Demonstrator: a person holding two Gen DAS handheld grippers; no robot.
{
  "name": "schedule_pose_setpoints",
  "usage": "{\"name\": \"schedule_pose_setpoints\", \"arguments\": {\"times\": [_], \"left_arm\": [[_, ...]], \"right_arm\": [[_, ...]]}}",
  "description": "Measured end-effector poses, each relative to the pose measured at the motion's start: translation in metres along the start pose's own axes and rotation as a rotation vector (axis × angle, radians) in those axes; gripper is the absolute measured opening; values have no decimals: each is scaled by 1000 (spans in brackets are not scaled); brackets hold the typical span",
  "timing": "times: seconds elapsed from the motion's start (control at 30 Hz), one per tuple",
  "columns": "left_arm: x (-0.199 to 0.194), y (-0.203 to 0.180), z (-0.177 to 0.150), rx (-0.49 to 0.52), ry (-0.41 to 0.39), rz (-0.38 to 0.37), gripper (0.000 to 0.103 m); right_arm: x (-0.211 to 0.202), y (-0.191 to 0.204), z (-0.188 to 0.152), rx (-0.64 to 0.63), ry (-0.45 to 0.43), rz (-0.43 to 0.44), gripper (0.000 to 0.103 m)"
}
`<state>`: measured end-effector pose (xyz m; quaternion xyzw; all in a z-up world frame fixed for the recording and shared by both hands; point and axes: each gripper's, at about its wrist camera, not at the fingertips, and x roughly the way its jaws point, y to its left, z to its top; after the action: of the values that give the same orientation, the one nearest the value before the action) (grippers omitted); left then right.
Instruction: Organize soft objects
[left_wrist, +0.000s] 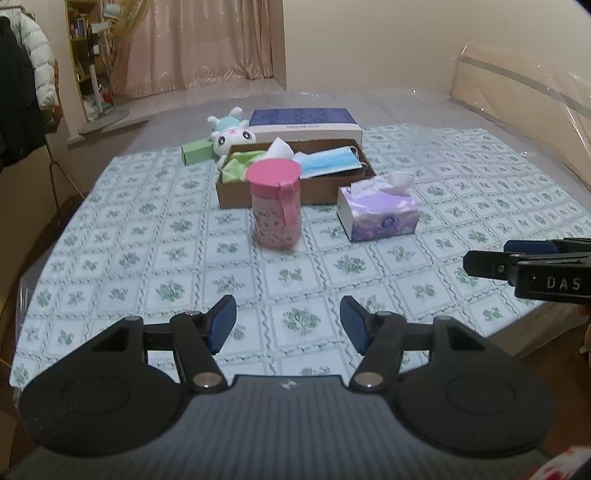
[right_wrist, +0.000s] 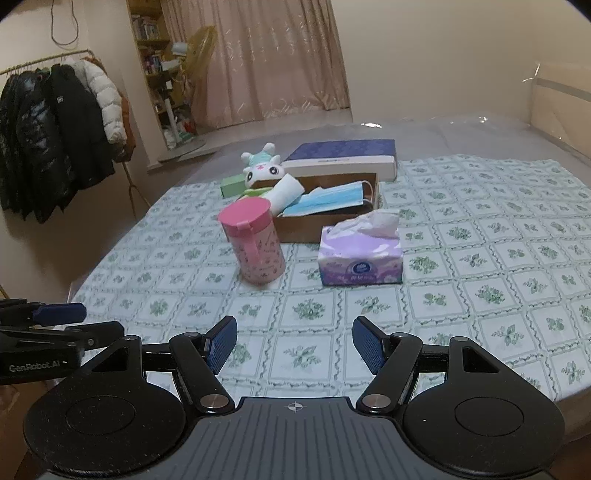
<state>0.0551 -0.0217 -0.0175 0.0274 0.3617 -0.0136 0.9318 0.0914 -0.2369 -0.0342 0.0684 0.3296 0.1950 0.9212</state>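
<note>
A pink lidded canister (left_wrist: 276, 205) (right_wrist: 255, 242) stands on the patterned cloth in front of an open brown box (left_wrist: 266, 192) (right_wrist: 306, 225). The box holds a blue face mask (left_wrist: 330, 162) (right_wrist: 328, 201), a green cloth (left_wrist: 236, 168) and a white roll (right_wrist: 286, 192). A purple tissue pack (left_wrist: 378, 212) (right_wrist: 360, 254) sits to the right of the canister. A white plush toy (left_wrist: 231, 133) (right_wrist: 264, 166) lies behind the box. My left gripper (left_wrist: 288, 319) hangs open over the cloth, well short of the canister. My right gripper (right_wrist: 294, 341) (left_wrist: 491, 258) is open too, with nothing between its fingers.
A blue-and-white flat box (left_wrist: 304, 123) (right_wrist: 343, 157) lies behind the brown box, a small green box (left_wrist: 197, 151) (right_wrist: 232, 186) to the left of the plush. Coats (right_wrist: 55, 136) hang on a rack at the left. Clear plastic sheeting (left_wrist: 517, 107) covers the surface beyond the cloth.
</note>
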Motion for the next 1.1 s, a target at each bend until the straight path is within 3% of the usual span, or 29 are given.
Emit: {"name": "schedule_pose_setpoints", "arguments": {"times": [0.5, 1.1], "left_arm": [[3, 1, -17, -31, 23, -18, 60], [5, -3, -17, -25, 20, -37, 60]], "right_arm": [[8, 14, -26, -47, 43, -6, 69], [13, 18, -28, -50, 61, -4, 69]]}}
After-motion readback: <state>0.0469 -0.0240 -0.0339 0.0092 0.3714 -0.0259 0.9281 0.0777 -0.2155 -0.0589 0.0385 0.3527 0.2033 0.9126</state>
